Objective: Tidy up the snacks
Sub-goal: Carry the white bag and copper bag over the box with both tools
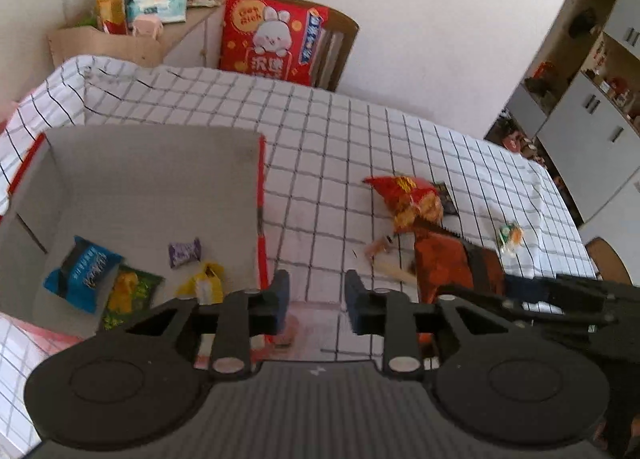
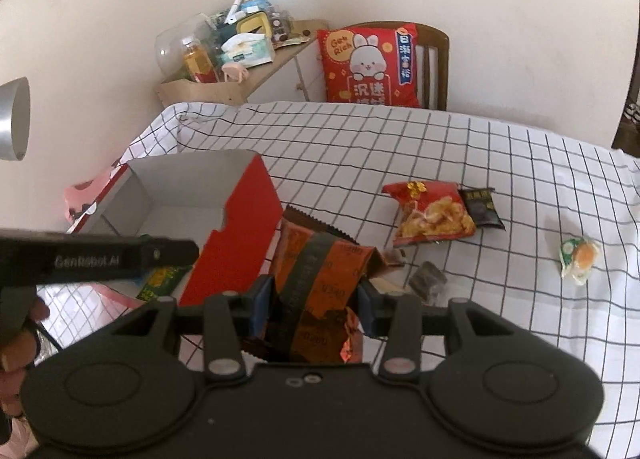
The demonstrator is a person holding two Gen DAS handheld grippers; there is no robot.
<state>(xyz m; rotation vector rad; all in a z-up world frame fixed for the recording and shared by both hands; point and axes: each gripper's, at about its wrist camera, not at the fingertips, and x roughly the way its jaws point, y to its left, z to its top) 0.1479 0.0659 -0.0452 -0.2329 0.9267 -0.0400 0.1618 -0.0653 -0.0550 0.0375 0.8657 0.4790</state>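
My right gripper [image 2: 316,307] is shut on an orange and brown snack packet [image 2: 316,279], held above the checked tablecloth just right of the red box [image 2: 236,215]; the packet also shows in the left wrist view [image 1: 448,263]. My left gripper [image 1: 316,299] is open and empty, hovering by the box's right wall [image 1: 261,219]. Inside the box lie a blue packet [image 1: 82,273], a green packet [image 1: 130,295], a purple candy [image 1: 184,253] and a yellow candy [image 1: 206,283]. On the cloth lie a red chips bag [image 2: 430,211], a black packet [image 2: 482,207], a dark candy [image 2: 428,279] and a green-orange candy [image 2: 580,259].
A wooden chair with a red rabbit cushion [image 2: 370,65] stands behind the table. A cluttered wooden shelf [image 2: 224,59] stands at the back left. Grey cabinets [image 1: 592,107] line the right side. The tablecloth [image 2: 500,163] covers the table to its edges.
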